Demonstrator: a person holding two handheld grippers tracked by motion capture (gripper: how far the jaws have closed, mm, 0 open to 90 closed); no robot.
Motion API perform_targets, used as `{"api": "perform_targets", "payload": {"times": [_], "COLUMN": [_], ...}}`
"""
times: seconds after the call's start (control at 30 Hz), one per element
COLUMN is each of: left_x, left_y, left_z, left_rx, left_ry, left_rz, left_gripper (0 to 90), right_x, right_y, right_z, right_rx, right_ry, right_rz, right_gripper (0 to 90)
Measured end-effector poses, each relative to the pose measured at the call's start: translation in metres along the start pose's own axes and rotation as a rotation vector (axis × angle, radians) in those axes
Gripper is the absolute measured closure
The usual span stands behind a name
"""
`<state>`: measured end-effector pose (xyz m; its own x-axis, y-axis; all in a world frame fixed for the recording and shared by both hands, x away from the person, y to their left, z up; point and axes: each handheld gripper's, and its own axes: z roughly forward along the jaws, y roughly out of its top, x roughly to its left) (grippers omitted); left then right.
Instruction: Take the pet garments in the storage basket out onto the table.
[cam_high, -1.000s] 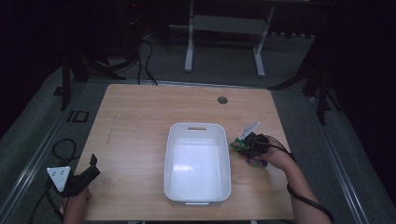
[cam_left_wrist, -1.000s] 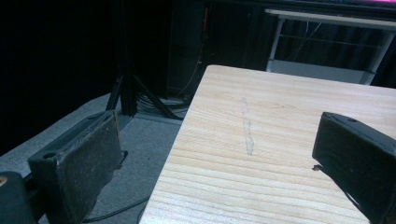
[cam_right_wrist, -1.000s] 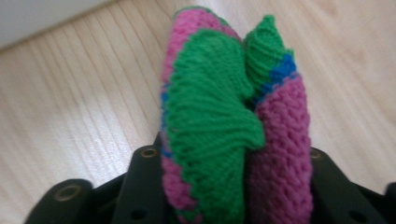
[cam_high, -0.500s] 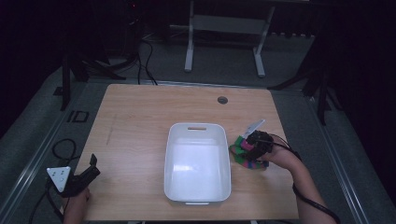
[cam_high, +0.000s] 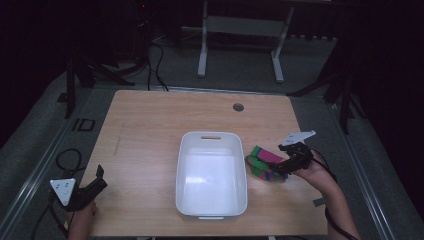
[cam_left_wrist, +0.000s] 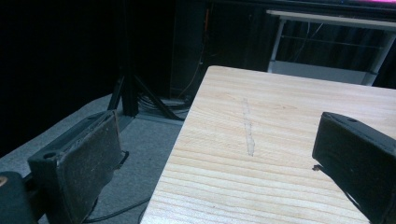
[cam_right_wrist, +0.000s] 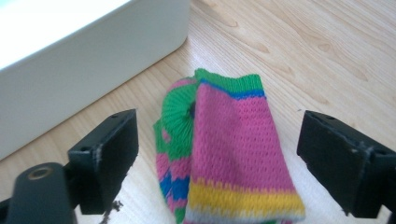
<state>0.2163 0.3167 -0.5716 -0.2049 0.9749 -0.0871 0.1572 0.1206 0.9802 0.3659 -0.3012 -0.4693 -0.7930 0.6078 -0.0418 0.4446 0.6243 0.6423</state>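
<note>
The right gripper (cam_high: 286, 167) is held over a folded sock (cam_high: 263, 162), and its jaws have just been opening, so they are spread wide with the sock lying loose between them. To do this step well, the gripper should be lifted straight away so the sock is not dragged. The sock is knitted in pink, green, blue and yellow stripes (cam_right_wrist: 229, 149). It is laid on the wooden table (cam_high: 150, 130), just beside the white bin (cam_high: 212, 139), at the bin's three o'clock. The left gripper (cam_high: 90, 187) is rested at the table's seven o'clock, spread and holding nothing.
</note>
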Motion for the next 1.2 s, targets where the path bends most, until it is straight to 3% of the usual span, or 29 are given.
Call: {"api": "perform_targets", "payload": {"times": [0.07,0.1,0.27,0.3,0.37,0.47,0.5,0.6,0.7,0.87,1.2], "left_x": [0.0,0.0,0.0,0.0,0.0,0.0,0.0,-0.001,-0.001,-0.001,0.0], "left_y": [0.0,0.0,0.0,0.0,0.0,0.0,0.0,0.0,0.0,0.0,0.0], "left_z": [0.0,0.0,0.0,0.0,0.0,0.0,0.0,0.0,0.0,0.0,0.0], "left_rx": [-0.001,-0.001,-0.001,-0.001,0.0,0.001,0.0,0.0,0.0,-0.002,-0.001], "left_ry": [0.0,0.0,0.0,0.0,0.001,0.002,0.002,0.001,0.001,0.0,-0.003], "left_rz": [0.001,0.001,0.003,0.003,0.003,0.006,0.007,0.007,0.008,0.009,0.007], "left_gripper": [1.9,1.9,1.9,1.9,1.9,1.8,1.8,1.9,1.9,1.9,1.9], "right_x": [0.0,-0.001,-0.004,-0.005,-0.005,-0.004,-0.003,0.0,0.002,0.01,0.025], "right_y": [-0.003,-0.013,-0.03,-0.042,-0.052,-0.061,-0.07,-0.085,-0.099,-0.117,-0.144], "right_z": [-0.002,-0.006,-0.013,-0.017,-0.018,-0.02,-0.023,-0.026,-0.027,-0.023,-0.028], "right_rx": [-0.009,-0.034,-0.101,-0.155,-0.177,-0.199,-0.224,-0.287,-0.286,-0.249,-0.302], "right_ry": [0.001,-0.023,-0.081,-0.14,-0.2,-0.248,-0.3,-0.366,-0.399,-0.455,-0.593], "right_rz": [0.007,0.032,0.097,0.148,0.176,0.201,0.242,0.299,0.34,0.348,0.439], "right_gripper": [10.8,10.8,10.8,11.5,11.9,11.9,11.9,12.1,12.0,11.7,11.7]}}
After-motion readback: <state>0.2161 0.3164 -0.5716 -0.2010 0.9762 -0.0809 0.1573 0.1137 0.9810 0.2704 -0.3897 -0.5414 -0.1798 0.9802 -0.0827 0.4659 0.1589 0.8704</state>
